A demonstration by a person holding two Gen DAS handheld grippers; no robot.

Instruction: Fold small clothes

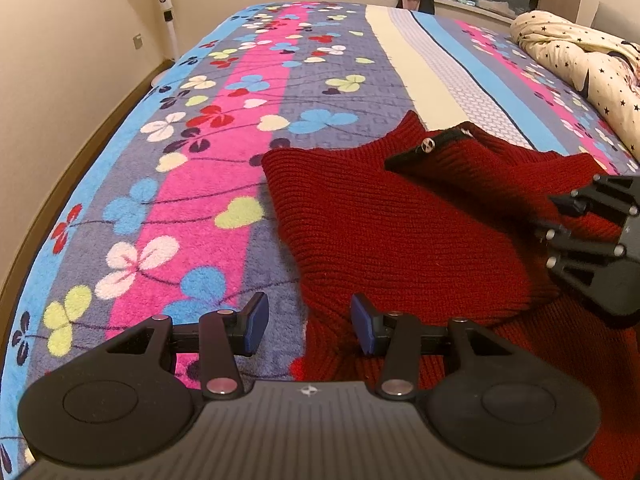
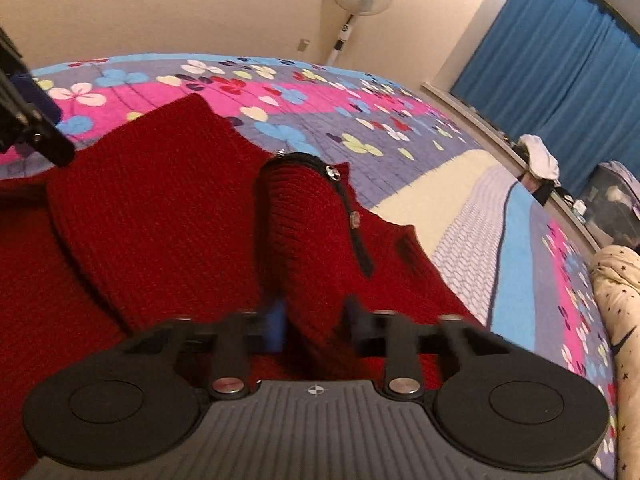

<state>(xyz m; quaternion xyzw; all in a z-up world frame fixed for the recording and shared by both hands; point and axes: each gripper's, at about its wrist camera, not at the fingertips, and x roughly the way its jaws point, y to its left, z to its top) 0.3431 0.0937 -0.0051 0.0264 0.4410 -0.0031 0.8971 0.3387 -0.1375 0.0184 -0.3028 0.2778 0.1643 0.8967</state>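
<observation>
jaws of the left gripper stand parted, released, holding nothing; they straddle the near left edge of the red knitted sweater, one blue pad over the bedspread, the other over the knit. this placement reads as a line-up for pinching that edge, though no contact with the cloth can be confirmed.

jaws of the right gripper also stand apart, with a raised ridge of red knit running between them. the pads there are blurred, so whether they press the fabric cannot be told; the gap suggests no firm clamp yet. in the left wrist view the right gripper sits over the sweater's right side, well apart from the left one, which fits a two-sided hold for one fold.

the sweater lies on the bed, partly doubled over: a broad flap rests across the body, and the dark zip placket with its metal pull faces up near the collar. judgement: folding is under way, not finished. the knit is thick and soft, so a shallow pinch may slip or take only one layer.
</observation>
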